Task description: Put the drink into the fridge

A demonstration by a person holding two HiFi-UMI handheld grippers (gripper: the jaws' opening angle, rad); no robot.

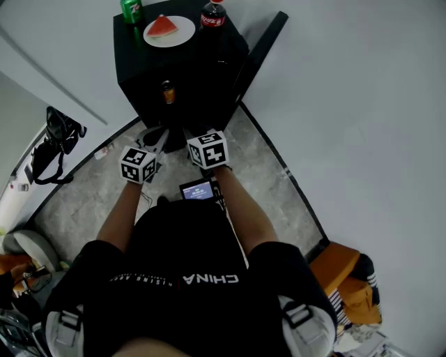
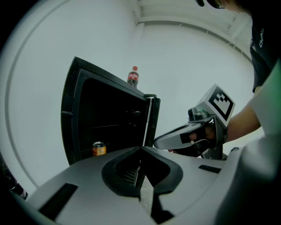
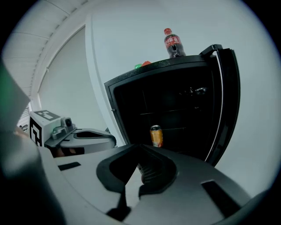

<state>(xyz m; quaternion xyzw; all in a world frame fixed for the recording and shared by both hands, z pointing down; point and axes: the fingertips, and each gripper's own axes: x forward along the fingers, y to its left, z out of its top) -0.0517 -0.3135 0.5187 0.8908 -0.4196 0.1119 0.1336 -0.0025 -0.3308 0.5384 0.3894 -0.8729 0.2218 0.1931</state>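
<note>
Can (image 3: 156, 136) stands inside open fridge (image 3: 167, 66).
Right gripper (image 3: 139, 149) and left gripper (image 2: 141, 150) both pressed together, empty; can ahead of tips, apart.

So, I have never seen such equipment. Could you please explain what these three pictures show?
A person holds a two-jaw gripper in each hand. The head view looks down from the person's head; the other two views come from cameras riding on the left gripper and the right gripper. Both are shut and hold nothing. Ahead stands an open black fridge with an orange can inside. On top are a cola bottle, a green can and a plate with a watermelon slice.
</note>
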